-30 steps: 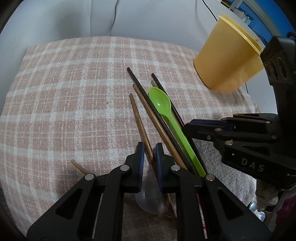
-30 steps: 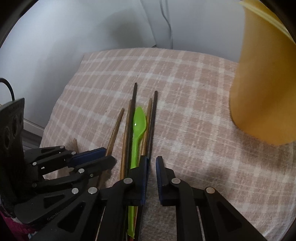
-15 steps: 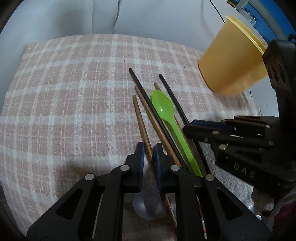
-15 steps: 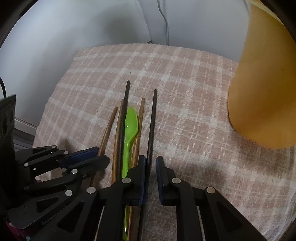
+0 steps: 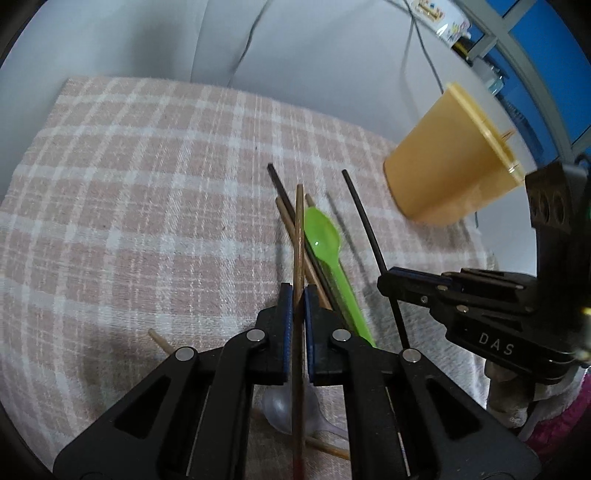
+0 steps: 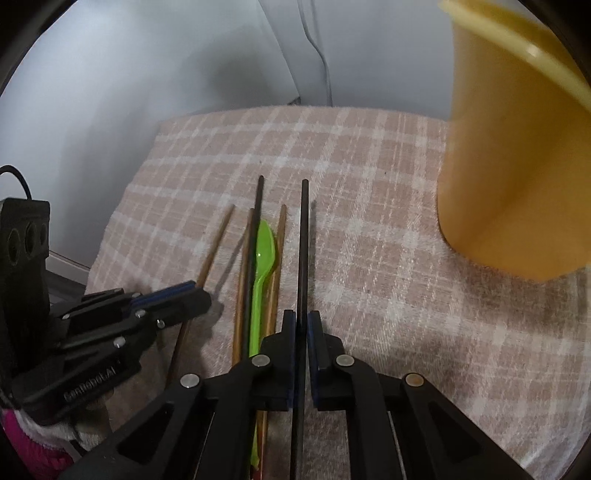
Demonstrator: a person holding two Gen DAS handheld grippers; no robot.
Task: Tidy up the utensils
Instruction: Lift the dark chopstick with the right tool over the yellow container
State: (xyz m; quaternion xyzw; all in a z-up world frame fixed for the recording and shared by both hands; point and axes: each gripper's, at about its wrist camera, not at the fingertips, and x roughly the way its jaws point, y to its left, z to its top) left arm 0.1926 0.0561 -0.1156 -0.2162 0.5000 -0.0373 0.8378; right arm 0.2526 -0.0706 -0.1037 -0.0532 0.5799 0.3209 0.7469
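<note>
My left gripper is shut on a brown wooden chopstick and holds it lifted above the plaid cloth. My right gripper is shut on a black chopstick, also raised off the cloth; it shows in the left wrist view too. A green plastic spoon lies on the cloth among more brown chopsticks and one black chopstick. The same spoon lies left of my right gripper. The orange cup stands at the right.
A clear plastic spoon and another wooden stick lie near my left gripper. The plaid cloth covers the table. A cable runs down the white wall behind. The cup looms close on the right.
Both grippers have lifted their chopsticks off the cloth. The brown one now points up over the pile, and the black one has swung away from the others.
</note>
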